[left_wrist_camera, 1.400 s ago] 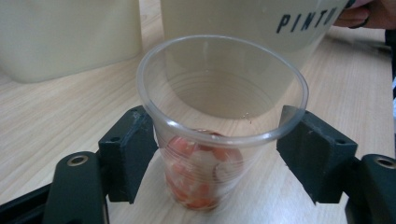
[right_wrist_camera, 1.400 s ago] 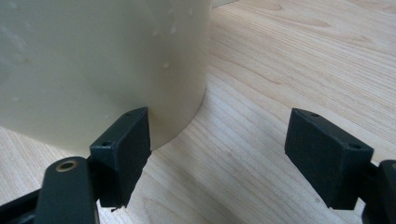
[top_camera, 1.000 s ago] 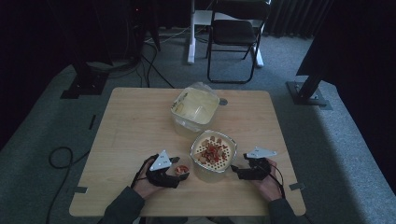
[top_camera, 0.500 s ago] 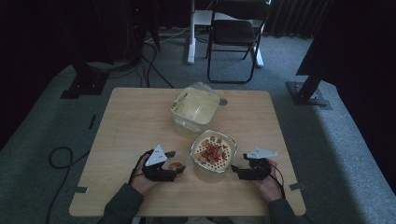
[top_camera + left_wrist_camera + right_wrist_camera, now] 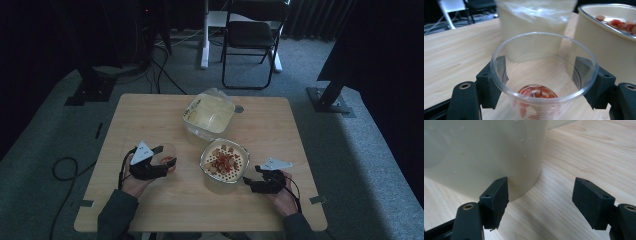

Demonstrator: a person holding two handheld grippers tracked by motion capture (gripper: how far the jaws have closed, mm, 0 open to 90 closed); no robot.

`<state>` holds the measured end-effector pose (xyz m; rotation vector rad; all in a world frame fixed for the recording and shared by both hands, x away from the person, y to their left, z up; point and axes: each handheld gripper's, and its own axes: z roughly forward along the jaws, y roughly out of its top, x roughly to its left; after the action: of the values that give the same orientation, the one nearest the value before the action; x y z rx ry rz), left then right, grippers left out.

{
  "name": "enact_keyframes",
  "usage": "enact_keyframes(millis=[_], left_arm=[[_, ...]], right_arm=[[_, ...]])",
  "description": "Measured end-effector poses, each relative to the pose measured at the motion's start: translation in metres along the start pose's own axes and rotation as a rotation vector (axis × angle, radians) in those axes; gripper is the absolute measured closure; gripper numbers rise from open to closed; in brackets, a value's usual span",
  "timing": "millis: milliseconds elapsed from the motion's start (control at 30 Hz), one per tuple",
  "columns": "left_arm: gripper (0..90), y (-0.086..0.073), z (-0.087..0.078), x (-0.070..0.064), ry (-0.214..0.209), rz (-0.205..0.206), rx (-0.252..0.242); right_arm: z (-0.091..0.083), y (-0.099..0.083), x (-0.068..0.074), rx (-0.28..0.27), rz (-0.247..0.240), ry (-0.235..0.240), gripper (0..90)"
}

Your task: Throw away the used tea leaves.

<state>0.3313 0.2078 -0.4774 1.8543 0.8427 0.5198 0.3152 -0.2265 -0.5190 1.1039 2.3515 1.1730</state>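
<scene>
Now left gripper clamps a clear plastic cup w/ red bits (near-left of table); right gripper, jaws wide apart & empty, sits beside round cream perforated-top bowl.

Cup: base cut off by the left gripper view's bottom edge; red contents blurred through the plastic.
Bowl: rim and contents cut off in the right gripper view.
Tub: top cropped, bag lining blurred.
Forearms: cut off at the table's near edge.
</scene>
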Motion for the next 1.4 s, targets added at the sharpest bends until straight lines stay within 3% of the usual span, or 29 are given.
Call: enact_keyframes(millis=[167,300,567,833,1167,1300,1400], left_arm=[[28.0,0.006,-0.005,0.016,0.046,-0.004,-0.005],[28.0,0.012,-0.005,0.03,0.112,-0.013,-0.017],[28.1,0.026,-0.003,0.056,0.205,-0.038,-0.027],[28.0,0.029,-0.001,0.068,0.231,-0.057,-0.017],[28.1,0.033,-0.002,0.079,0.261,-0.061,-0.01],[28.1,0.034,-0.003,0.082,0.272,-0.063,-0.01],[28.1,0.035,-0.005,0.085,0.281,-0.063,-0.005]], right_arm=[[0.008,0.003,0.009,0.009,-0.012,0.036,28.4],[0.015,0.007,0.016,0.014,-0.024,0.06,26.9],[0.03,0.019,0.029,0.011,-0.018,0.068,25.0],[0.049,0.033,0.042,0.007,-0.021,0.044,23.9],[0.081,0.056,0.052,-0.002,0.02,0.033,23.4],[0.09,0.063,0.056,0.002,0.03,0.052,23.7],[0.093,0.064,0.065,0.006,0.012,0.1,22.5]])
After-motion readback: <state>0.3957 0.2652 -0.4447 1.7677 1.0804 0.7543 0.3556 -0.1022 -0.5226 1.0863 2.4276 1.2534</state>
